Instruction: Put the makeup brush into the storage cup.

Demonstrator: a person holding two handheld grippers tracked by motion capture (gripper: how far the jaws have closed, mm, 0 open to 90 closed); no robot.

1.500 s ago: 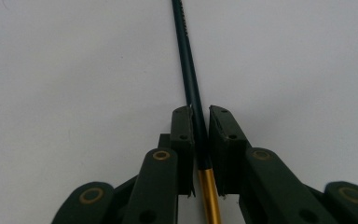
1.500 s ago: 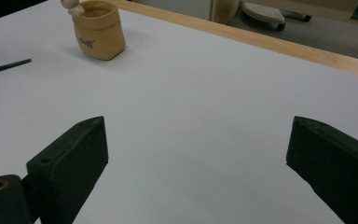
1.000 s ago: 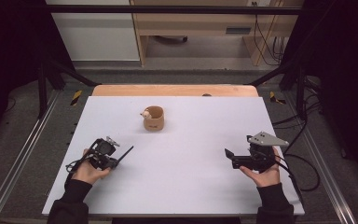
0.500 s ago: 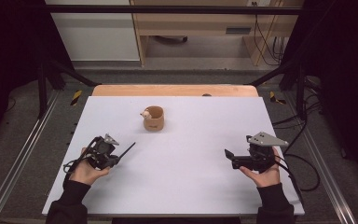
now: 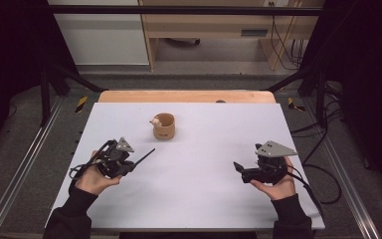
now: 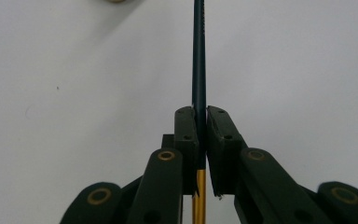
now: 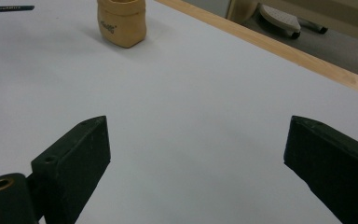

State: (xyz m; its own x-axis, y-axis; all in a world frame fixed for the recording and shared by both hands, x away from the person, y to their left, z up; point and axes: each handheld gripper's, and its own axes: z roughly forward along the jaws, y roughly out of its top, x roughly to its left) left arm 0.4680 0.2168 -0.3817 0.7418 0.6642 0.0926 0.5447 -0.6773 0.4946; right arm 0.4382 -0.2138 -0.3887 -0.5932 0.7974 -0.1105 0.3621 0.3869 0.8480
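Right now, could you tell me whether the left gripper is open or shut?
Shut: the left gripper has its fingers pressed against a dark pencil that juts out above the white table.

floor: grey carpet (image 5: pixel 199 79) | furniture: wooden bench (image 5: pixel 214 25), maybe a desk | sides: dark

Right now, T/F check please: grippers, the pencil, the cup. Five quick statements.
1. The left gripper is shut on the pencil. True.
2. The right gripper holds the cup. False: its jaws stand wide apart with nothing between them, and the tan cup stands alone farther up the table.
3. The pencil's free end points roughly toward the cup. True.
4. The cup lies tipped on its side. False: it stands upright, opening up.
5. The pencil rests flat on the table. False: it sticks out from the left gripper's jaws, clamped between the pads.
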